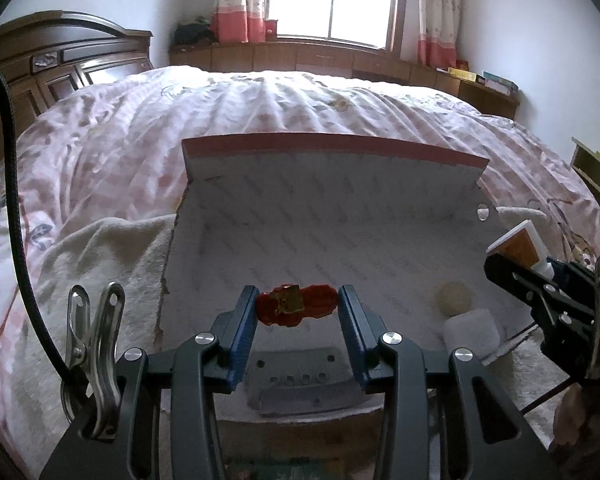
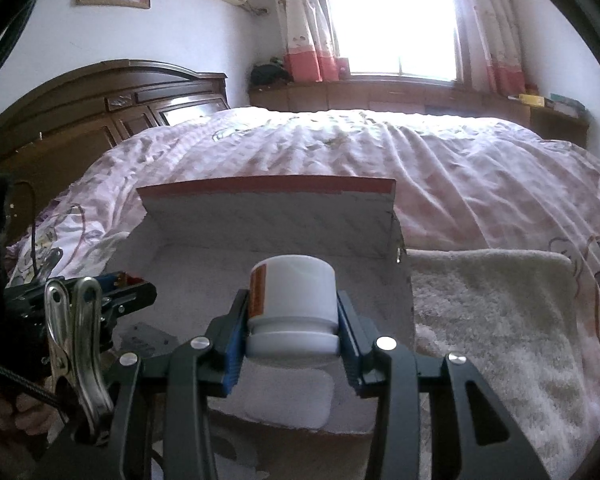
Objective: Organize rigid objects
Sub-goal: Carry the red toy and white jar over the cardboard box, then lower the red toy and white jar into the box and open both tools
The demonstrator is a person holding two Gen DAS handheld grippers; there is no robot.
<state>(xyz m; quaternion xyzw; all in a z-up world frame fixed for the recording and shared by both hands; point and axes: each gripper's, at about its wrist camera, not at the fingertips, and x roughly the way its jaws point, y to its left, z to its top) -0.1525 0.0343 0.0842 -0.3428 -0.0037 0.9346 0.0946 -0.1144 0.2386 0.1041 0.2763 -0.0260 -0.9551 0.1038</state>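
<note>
The left gripper (image 1: 298, 304) is clenching a red toy (image 1: 298, 305) crosswise between its pads, over the open box (image 1: 332, 216), seemingly to drop it in. The right gripper (image 2: 292, 312) is grasping a white jar (image 2: 292, 296), likewise above it.
</note>
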